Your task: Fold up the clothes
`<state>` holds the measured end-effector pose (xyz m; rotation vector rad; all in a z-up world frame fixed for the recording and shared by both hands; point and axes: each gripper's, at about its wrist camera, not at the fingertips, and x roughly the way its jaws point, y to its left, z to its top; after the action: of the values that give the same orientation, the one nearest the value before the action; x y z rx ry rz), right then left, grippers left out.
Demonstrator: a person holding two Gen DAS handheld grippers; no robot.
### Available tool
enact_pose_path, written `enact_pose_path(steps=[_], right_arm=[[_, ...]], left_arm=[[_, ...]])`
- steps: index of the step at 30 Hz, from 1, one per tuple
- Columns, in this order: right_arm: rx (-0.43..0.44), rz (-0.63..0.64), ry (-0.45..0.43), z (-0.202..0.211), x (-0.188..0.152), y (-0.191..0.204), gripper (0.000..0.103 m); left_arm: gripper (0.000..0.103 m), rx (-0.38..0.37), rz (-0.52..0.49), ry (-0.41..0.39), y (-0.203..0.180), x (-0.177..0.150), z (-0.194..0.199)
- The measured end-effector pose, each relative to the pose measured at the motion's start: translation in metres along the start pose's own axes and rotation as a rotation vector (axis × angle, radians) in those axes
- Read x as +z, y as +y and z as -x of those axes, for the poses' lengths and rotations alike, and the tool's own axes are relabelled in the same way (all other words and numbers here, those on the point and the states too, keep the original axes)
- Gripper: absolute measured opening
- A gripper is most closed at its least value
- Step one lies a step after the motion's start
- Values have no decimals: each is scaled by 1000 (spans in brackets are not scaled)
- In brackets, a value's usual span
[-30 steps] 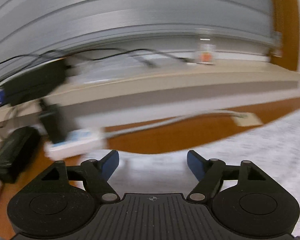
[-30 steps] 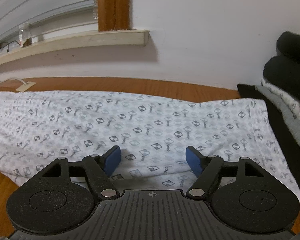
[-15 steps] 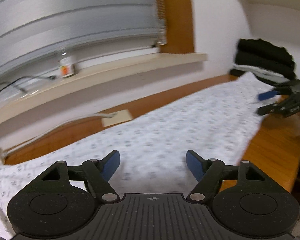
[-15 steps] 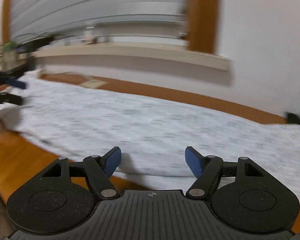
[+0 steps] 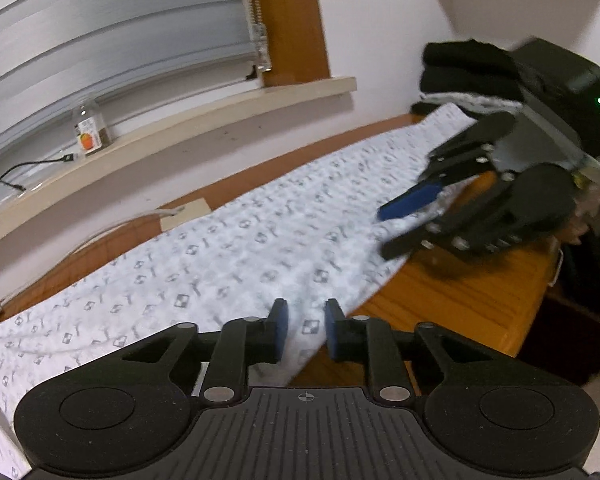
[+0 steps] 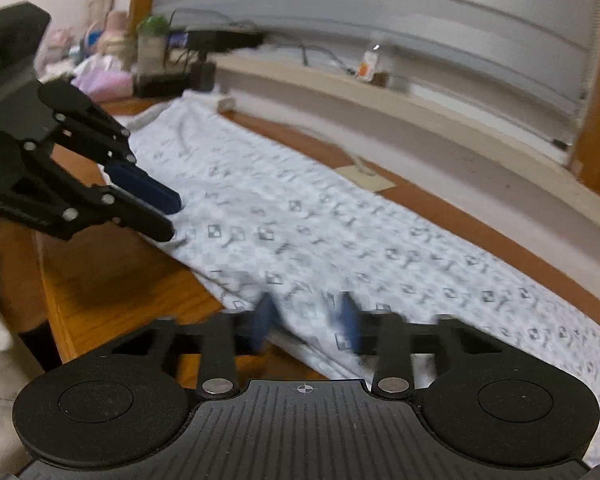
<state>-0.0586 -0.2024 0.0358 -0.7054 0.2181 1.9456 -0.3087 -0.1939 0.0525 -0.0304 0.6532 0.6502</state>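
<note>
Orange-brown wooden tabletop (image 5: 472, 296) carries a long white patterned cotton garment (image 5: 260, 240) lying flat from 8 to 2 o'clock below a cream window ledge (image 5: 204, 120). Left gripper (image 5: 306, 328) has just been closing, blue fingers narrowed over the near hem; whether they pinch it I cannot tell. Right gripper (image 6: 306, 322), blurred at the opposite hem, likewise.

Cloth, wood and matt plastic

We see a white patterned soft cloth garment (image 5: 240, 240), lightly creased, lying along the far edge of our glossy orange-brown wooden table (image 5: 460, 300); our left gripper (image 5: 306, 330) and right gripper (image 6: 306, 322) look like matt black plastic with smooth blue pads (image 5: 281, 320).
</note>
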Motion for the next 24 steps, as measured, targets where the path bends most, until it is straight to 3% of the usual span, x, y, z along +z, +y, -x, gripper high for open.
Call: enact_pose_path(steps=[1, 2, 7, 14, 15, 18, 24], right_arm=[[3, -10, -7, 0, 3, -2, 13], [-1, -22, -15, 1, 5, -5, 8], [-6, -96, -79, 7, 18, -27, 7], [-6, -149, -102, -2, 24, -37, 7], [-5, -154, -104, -3, 24, -38, 7], [-3, -156, -97, -5, 23, -37, 8], [-2, -152, -130, 6, 27, -25, 14]], left_arm=[[41, 4, -9, -1, -2, -1, 0], [42, 8, -15, -2, -2, -1, 0], [41, 40, -49, -6, -2, 1, -6], [26, 150, -175, 6, 1, 4, -17], [19, 156, -188, 6, 2, 5, -17], [4, 140, -156, -16, 15, 13, -7], [3, 88, -46, -67, 49, 33, 10]])
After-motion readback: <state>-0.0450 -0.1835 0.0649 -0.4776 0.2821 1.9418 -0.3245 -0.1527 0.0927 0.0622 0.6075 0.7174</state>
